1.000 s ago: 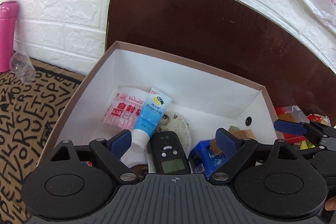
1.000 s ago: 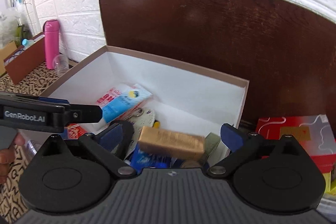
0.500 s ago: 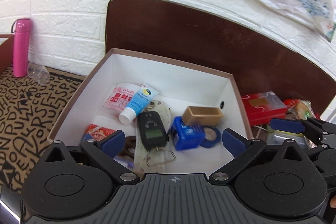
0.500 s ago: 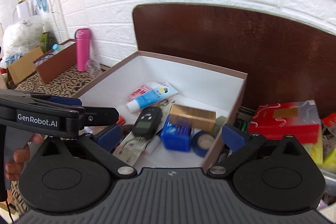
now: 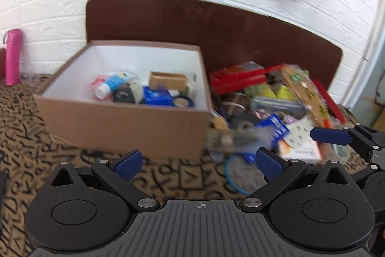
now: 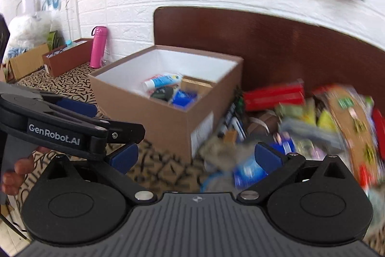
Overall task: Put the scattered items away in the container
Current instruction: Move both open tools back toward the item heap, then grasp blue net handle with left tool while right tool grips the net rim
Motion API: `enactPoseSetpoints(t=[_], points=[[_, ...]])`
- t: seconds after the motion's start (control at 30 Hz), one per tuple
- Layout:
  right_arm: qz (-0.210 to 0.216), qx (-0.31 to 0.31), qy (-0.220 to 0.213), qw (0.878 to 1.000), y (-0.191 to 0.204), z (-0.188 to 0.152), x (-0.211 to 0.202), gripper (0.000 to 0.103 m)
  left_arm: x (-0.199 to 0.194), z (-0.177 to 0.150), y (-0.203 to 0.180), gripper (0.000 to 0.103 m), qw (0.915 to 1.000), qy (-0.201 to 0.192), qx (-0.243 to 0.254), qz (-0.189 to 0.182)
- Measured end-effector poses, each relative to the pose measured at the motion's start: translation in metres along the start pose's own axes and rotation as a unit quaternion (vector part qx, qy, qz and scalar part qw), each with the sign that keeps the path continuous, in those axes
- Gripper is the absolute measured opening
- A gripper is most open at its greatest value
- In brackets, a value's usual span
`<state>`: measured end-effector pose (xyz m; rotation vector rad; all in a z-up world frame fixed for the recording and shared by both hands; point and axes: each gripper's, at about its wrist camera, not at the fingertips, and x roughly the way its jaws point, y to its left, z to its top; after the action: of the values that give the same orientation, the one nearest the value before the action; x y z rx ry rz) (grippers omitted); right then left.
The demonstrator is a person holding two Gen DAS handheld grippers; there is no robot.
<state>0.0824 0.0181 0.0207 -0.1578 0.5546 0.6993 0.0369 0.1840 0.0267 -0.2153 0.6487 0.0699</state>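
Both grippers backed away from the box (image 5: 125,127); left gripper (image 5: 199,160) and right gripper (image 6: 196,158) wide open, empty. Left's side reads "GenRobot.AI".

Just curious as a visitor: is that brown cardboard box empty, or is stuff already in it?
Partly filled. The brown cardboard box holds a blue-and-white tube, among other items.

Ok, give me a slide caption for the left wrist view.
Open left gripper faces the half-filled cardboard box, scattered items piled to its right.
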Motion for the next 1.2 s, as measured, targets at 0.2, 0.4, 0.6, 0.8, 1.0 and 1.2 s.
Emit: enactPoseSetpoints(t=[0.2,0.4,0.6,0.8,1.0,1.2], points=[[-0.023,0.048,-0.006,0.999,-0.011,-0.052,-0.037,0.102,-0.004,-0.044,-0.028,0.103,0.9994,0.022,-0.009,-0.027],[-0.041,0.062,-0.003,0.997,-0.018,-0.078,-0.047,0.102,0.001,-0.062,-0.049,0.103,0.9993,0.030,0.008,-0.022],[-0.041,0.102,0.002,0.994,-0.035,-0.100,-0.043,0.102,0.019,-0.067,-0.055,0.103,0.9983,0.050,0.018,-0.021],[-0.053,0.132,0.014,0.990,-0.057,-0.111,-0.034,0.102,0.038,-0.064,-0.055,0.103,0.9982,0.054,0.007,-0.025],[-0.051,0.148,0.019,0.987,-0.074,-0.107,-0.005,0.100,0.072,-0.055,-0.044,0.090,0.9980,0.059,-0.007,-0.020],[-0.033,0.153,0.043,0.987,-0.083,-0.103,0.033,0.081,0.118,-0.045,-0.029,0.073,0.9940,0.094,-0.047,-0.033]])
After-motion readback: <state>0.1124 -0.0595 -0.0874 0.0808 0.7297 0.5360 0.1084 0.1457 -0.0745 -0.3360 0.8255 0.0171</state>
